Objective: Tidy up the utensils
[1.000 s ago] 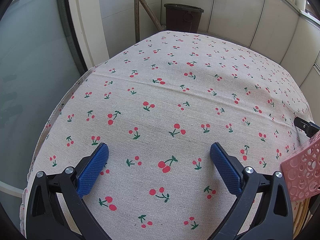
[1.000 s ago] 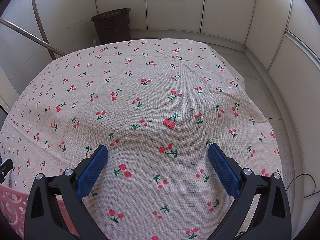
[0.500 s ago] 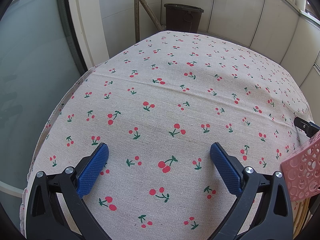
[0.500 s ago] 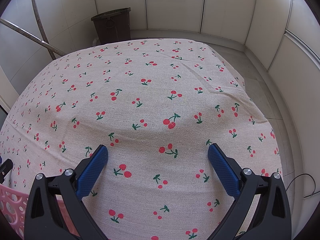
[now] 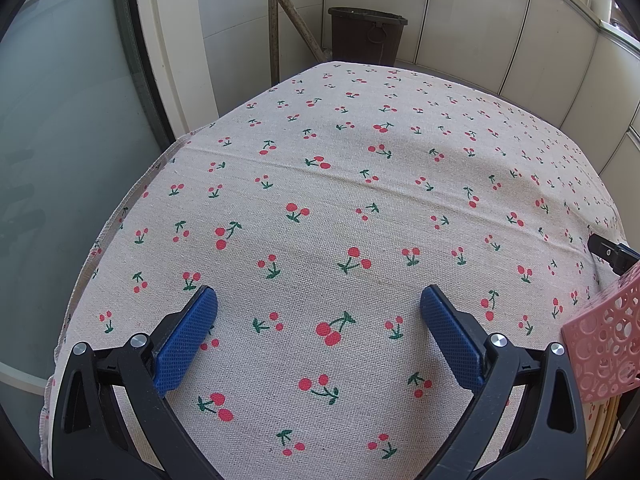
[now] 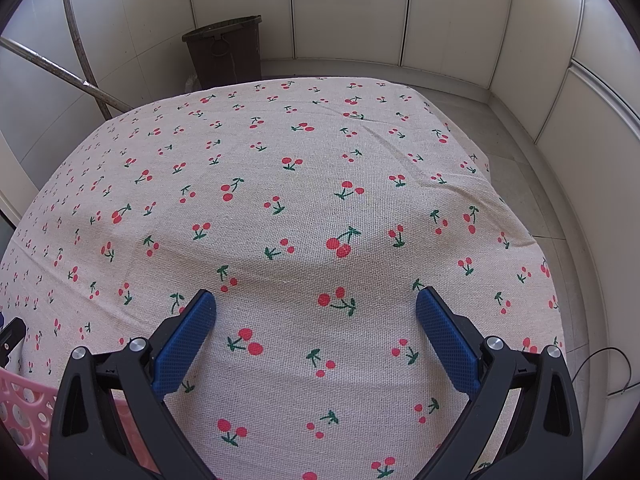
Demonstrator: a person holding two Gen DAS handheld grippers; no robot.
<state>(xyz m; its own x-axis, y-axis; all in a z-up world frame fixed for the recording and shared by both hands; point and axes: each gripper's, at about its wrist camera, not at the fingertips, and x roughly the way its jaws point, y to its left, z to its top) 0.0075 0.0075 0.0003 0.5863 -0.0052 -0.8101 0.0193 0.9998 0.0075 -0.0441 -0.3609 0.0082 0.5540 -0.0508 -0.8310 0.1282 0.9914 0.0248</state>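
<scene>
Left gripper [image 5: 319, 304]: jaws spread wide, holding nothing, over the cherry-print surface [image 5: 360, 184]; pink perforated basket [image 5: 604, 340] just right of its right jaw. Right gripper [image 6: 316, 306]: jaws likewise apart and empty, basket just left. Brown bin [image 6: 224, 50] beyond the far edge.

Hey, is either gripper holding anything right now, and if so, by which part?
Nothing is held. The left gripper and the right gripper are both open over the cherry-print tablecloth.

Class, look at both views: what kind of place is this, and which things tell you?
Probably a tiled balcony or utility corner of a home: white tiled walls, a dark bin on the floor, and a table under a cherry-print cloth.
</scene>
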